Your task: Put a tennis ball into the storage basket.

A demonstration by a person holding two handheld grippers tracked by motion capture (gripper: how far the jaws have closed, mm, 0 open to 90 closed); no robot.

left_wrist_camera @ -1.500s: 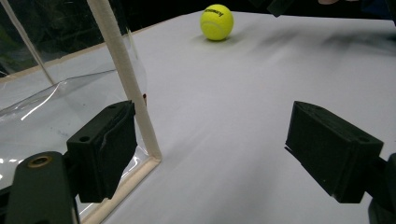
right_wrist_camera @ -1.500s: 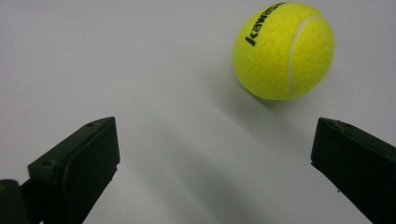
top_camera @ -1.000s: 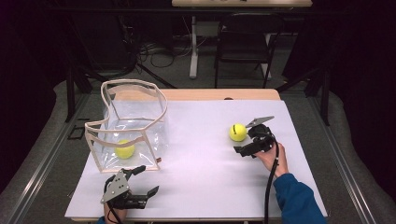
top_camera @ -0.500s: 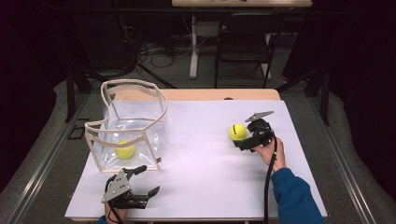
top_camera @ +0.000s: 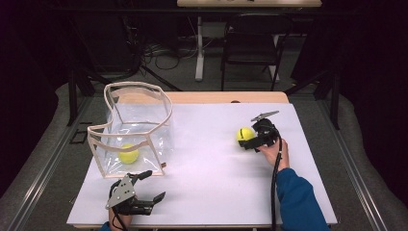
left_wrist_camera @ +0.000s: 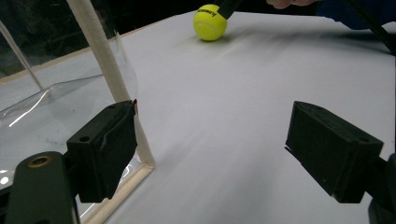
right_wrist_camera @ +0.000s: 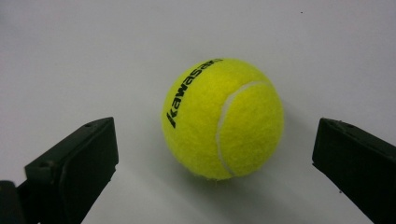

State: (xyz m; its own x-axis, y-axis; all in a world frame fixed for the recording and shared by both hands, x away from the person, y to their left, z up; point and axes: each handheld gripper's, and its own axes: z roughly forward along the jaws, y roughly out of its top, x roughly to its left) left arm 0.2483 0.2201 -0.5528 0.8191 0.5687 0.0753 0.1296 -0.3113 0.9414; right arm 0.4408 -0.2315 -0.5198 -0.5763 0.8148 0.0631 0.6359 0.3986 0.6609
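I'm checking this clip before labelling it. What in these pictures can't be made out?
- Second tennis ball in the clear bag, high view: blurred by the plastic, print unreadable.
- Tennis ball by the right tongs, right gripper view: underside hidden, whether the logo runs on is unknown.
- Left tongs, left gripper view: jaw bases cut off by the bottom edge.
- Floor clutter behind the table, high view: too dark.

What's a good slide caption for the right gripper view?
Open right gripper lined up on a Kawasaki tennis ball.

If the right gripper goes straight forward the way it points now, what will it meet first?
Most likely the tennis ball: it sits on the white table straight ahead of the open right gripper, not yet touched.
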